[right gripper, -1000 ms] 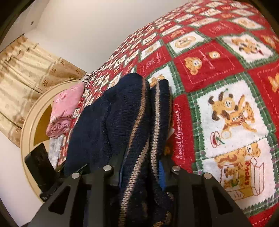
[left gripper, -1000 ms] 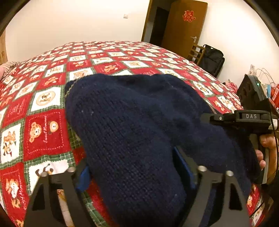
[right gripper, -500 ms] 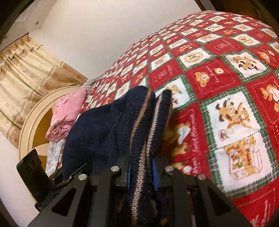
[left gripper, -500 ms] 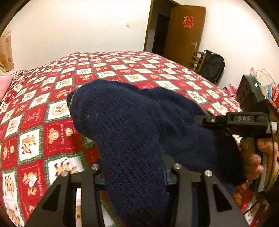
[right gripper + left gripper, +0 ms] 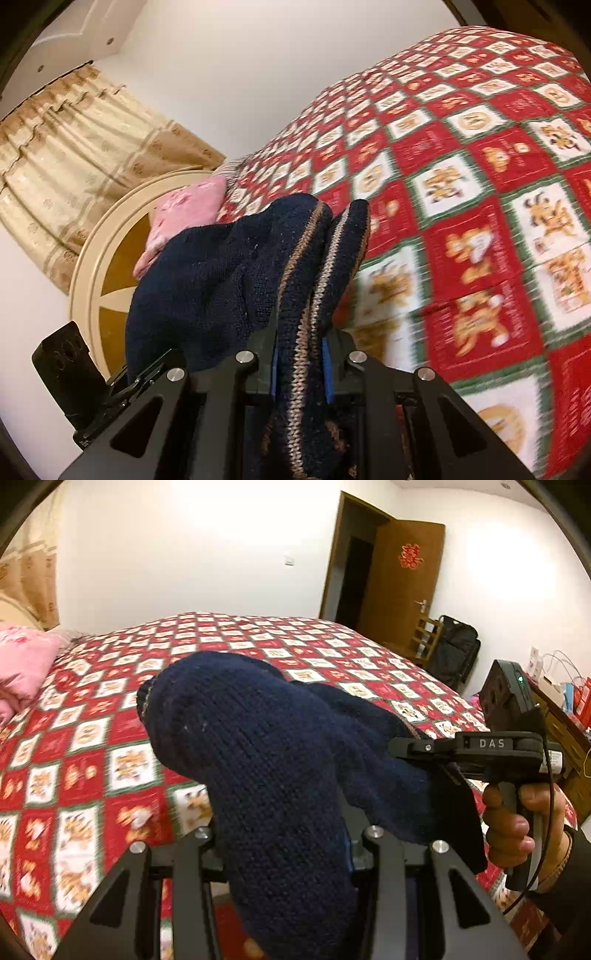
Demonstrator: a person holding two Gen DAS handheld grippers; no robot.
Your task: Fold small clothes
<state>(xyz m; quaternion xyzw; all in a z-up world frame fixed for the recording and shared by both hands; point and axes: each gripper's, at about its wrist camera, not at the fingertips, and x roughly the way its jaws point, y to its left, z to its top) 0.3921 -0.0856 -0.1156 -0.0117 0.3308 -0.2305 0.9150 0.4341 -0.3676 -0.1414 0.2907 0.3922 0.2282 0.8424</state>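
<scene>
navy knit garment held up over a patterned bed

nearest, the left gripper (image 5: 284,853) is clamped on a thick bunch of the navy knit garment (image 5: 266,760). the right gripper (image 5: 299,365) pinches its tan-striped edge (image 5: 317,273), jaws narrow. the garment hangs bunched between the two, clear of the red teddy-bear quilt (image 5: 92,760) below. no neat fold shows; laying it flat and folding look yet to be done. "das" is printed on the right gripper's body (image 5: 491,743). far off, a red paper character marks the wooden door (image 5: 410,555).
</scene>
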